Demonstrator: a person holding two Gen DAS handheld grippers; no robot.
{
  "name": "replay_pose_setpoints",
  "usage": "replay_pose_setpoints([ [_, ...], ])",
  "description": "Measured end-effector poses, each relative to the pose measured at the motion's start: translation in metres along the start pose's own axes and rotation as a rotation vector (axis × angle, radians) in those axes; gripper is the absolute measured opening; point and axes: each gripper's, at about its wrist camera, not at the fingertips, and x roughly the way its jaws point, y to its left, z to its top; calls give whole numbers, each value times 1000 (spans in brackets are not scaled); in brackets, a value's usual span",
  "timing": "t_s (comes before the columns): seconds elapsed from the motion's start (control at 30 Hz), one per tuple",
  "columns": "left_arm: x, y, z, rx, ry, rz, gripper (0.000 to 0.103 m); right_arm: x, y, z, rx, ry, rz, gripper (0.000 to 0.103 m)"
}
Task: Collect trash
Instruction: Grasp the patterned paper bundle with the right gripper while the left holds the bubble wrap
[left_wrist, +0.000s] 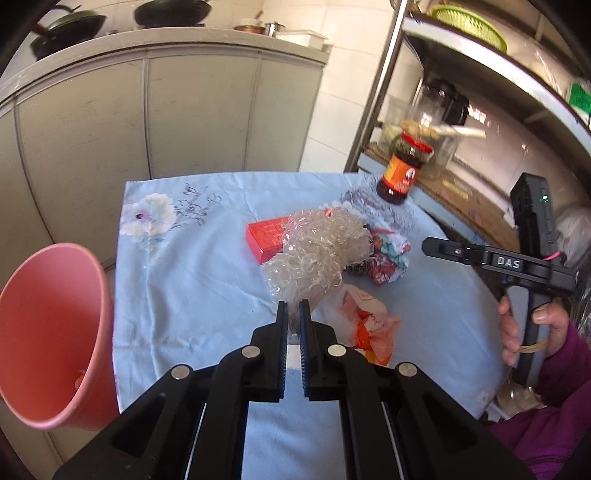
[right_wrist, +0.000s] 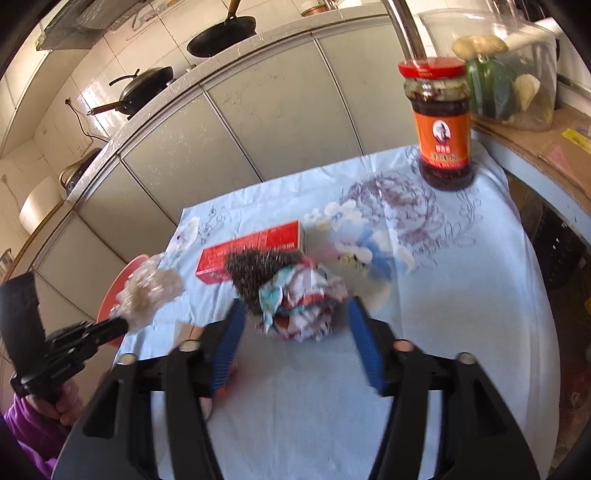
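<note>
We log the left gripper (left_wrist: 293, 314) closed on a wad of clear crinkled plastic (left_wrist: 317, 254); its jaws pinch the wad's near edge, and the bulk hangs forward of the tips toward 12 o'clock. In the right wrist view the wad (right_wrist: 151, 295) appears lifted clear of the blue tablecloth (right_wrist: 461, 295).

The pink bin (left_wrist: 55, 332) stands off the table's left edge, at about 9 o'clock from the left gripper, its mouth tilted toward us. We judge the coming move to be a carry leftward to that mouth, then release. The left hand is plainly the nearer one to the bin.

The right gripper (right_wrist: 295, 332) is open, pads wide apart and holding nothing. A crumpled printed wrapper (right_wrist: 303, 306) lies between the pads, toward the tips at 12 o'clock; we cannot tell whether either pad touches it, as the frame is blurred. A dark scouring pad (right_wrist: 258, 273) sits touching the wrapper at its 10 o'clock, and a red carton (right_wrist: 251, 254) lies behind it, long axis running roughly 8 to 2 o'clock.

An orange-and-white plastic bag (left_wrist: 365, 325) lies on the cloth at 3 o'clock from the left gripper's tips. A sauce jar (right_wrist: 441, 125) stands upright at the table's far right corner; we judge it not trash.
</note>
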Motion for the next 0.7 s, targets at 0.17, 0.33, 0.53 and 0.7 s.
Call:
replay_pose_setpoints([
  [0.17, -13, 4, -2, -47, -28, 6, 5, 25, -11, 17, 56, 34, 3, 63],
  [0.33, -14, 8, -5, -76, -28, 0, 5, 50, -19, 18, 84, 92, -11, 63],
  [0.53, -10, 10, -7, -98, -21, -15, 5, 57, -21, 8, 104, 110, 33, 63],
  [0.7, -8, 9, -9, -104, -20, -20, 5, 53, -13, 1, 72, 112, 48, 44],
])
